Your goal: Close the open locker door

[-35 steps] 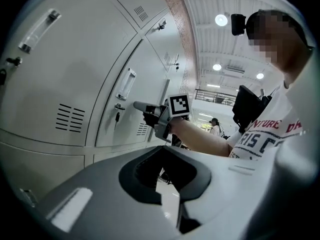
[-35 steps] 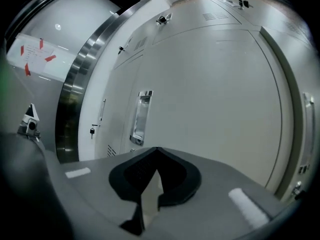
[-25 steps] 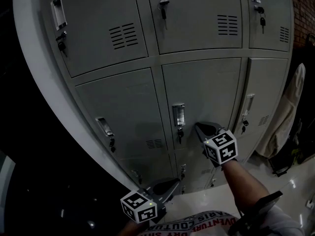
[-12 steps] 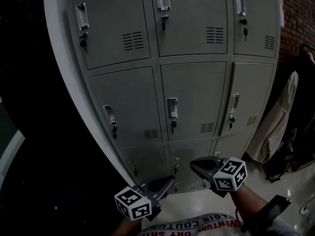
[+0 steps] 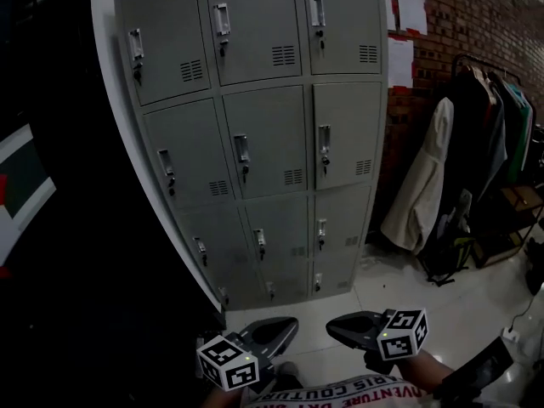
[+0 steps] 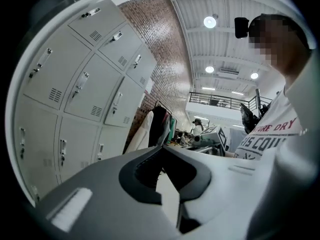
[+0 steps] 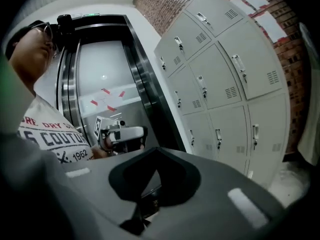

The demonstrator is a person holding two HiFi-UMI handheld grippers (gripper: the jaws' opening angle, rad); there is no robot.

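The grey locker bank (image 5: 255, 134) stands ahead, three columns wide, and every door I can see lies flush with its frame. It also shows in the left gripper view as lockers (image 6: 75, 84) and in the right gripper view as lockers (image 7: 225, 94). Both grippers hang low at the bottom of the head view, well short of the lockers. My left gripper (image 5: 287, 325) is shut with nothing in it, its tips meeting (image 6: 162, 147). My right gripper (image 5: 333, 325) is likewise shut and empty (image 7: 156, 149).
A brick wall (image 5: 425, 83) with white papers (image 5: 410, 11) runs to the right of the lockers. A clothes rack (image 5: 484, 126) holds dark garments, with a pale coat (image 5: 421, 194) beside it. A white tiled floor (image 5: 399, 287) lies below. A steel lift door (image 7: 107, 79) stands left of the lockers.
The head view has pulled back, so the whole locker bank shows. My right gripper dropped from beside a middle locker door down to waist level next to the left one.
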